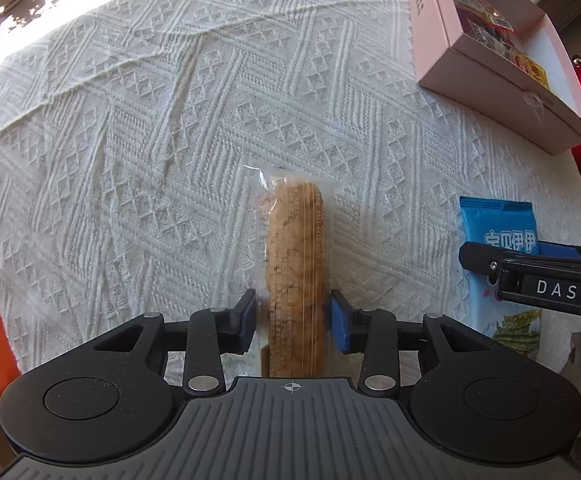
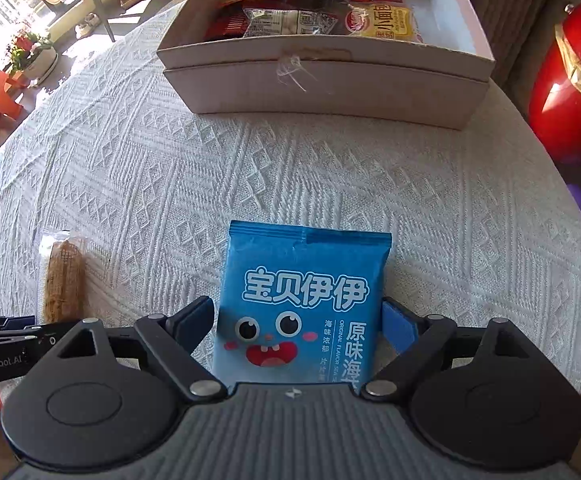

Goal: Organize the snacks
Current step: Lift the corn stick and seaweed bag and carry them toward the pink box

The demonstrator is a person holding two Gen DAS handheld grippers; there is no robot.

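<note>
The left gripper (image 1: 294, 320) sits low in the centre of its own view with its two blue pads (image 1: 340, 326) drawn in narrow against the sides of a cracker pack (image 1: 294, 268), a long clear sleeve showing a stack of golden-brown, grid-marked biscuits with a crimped transparent end pointing up the frame and a line of small red print down its right edge. The pack lies lengthwise on the cloth (image 1: 170, 120), a white knitted cover worked in diamonds and zigzags, half sunlit. At the lower right of that view the right gripper (image 1: 530, 272) reaches in from the edge, over a blue bag (image 1: 498, 228). In the right wrist view the right gripper (image 2: 300, 328) holds that bag (image 2: 306, 300) between its pads, one pad pressing each side edge: a glossy blue pouch with big white Chinese characters, a cartoon face with round eyes, pink cheeks and a red open mouth, and "ORIGINAL FLAVOR" printed sideways at its right. The bag's sealed top edge points up the frame toward the box (image 2: 322, 88), which stands at the top centre, a pale pink carton, open, already holding several red, yellow and dark snack packets (image 2: 290, 20). The cracker pack (image 2: 62, 284) shows at the left edge here, and the left gripper (image 2: 2, 340) pokes in below it. A red object (image 2: 570, 80) stands at the upper right, beyond the table.
</note>
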